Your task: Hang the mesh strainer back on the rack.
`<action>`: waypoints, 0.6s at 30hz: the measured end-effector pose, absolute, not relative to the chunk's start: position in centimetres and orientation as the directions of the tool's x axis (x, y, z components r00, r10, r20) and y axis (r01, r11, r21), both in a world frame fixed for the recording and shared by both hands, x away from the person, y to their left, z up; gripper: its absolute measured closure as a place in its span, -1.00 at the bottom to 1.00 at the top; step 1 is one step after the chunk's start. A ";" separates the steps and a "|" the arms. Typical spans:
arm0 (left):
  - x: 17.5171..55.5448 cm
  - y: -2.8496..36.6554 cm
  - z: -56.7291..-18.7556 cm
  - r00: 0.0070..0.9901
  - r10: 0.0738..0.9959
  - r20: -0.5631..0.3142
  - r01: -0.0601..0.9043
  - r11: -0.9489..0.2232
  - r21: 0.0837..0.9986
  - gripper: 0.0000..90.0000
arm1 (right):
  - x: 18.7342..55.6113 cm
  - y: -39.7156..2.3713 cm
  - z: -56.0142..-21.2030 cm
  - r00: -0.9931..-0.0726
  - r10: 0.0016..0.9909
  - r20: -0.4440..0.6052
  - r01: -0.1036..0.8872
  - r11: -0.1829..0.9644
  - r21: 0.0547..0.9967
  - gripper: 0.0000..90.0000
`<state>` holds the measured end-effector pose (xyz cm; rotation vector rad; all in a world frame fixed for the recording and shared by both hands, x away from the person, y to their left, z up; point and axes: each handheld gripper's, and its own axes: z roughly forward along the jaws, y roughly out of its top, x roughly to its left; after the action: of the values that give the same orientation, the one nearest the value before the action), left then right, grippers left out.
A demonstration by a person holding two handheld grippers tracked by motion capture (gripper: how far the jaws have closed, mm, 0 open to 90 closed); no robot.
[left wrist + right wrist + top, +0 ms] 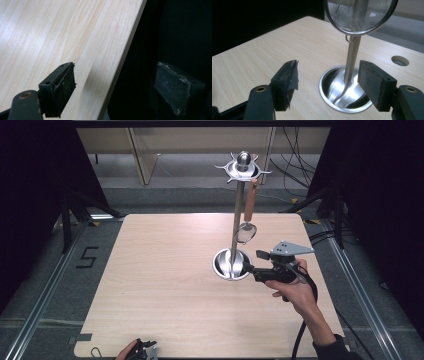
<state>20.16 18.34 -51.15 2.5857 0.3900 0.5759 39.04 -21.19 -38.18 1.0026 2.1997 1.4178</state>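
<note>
A steel utensil stand (237, 220) rises from a round dish-like base (231, 264) on the wooden table (165, 285). From a hook of its crown (243, 167) hangs a small mesh strainer (246, 232) with a wooden handle (251, 200). My right gripper (254, 260) is held level just right of the base, jaws open and nothing between them. In the right gripper view the pole (352, 57) and base (342, 97) stand beyond the open right gripper (329, 82), with the strainer (359, 15) above. My left gripper (145, 349) rests at the table's near edge, and the left gripper (115, 87) is open and holds nothing.
The stand stands right of the table's middle. A small round hole (400, 60) is sunk in the tabletop behind the stand. Dark curtains flank the table, and cables lie on the floor at the back right. The table's edge (120, 67) runs between the left jaws.
</note>
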 end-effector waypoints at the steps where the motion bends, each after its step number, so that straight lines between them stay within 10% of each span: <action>1: 20.1 18.3 -51.2 0.872 0.366 0.326 0.172 -0.851 0.495 -0.64 | 39.0 -21.2 -38.3 -0.695 0.714 0.085 0.377 0.261 0.889 -0.26; 18: 20.1 18.3 -51.3 0.869 0.370 0.328 0.174 -0.849 0.499 -0.64 | 37.8 -21.0 -41.5 -0.703 0.706 0.092 0.424 0.311 0.850 -0.27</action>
<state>20.11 18.30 -51.30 2.5762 0.3980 0.5785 37.82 -21.01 -41.50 1.0196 2.2848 1.3420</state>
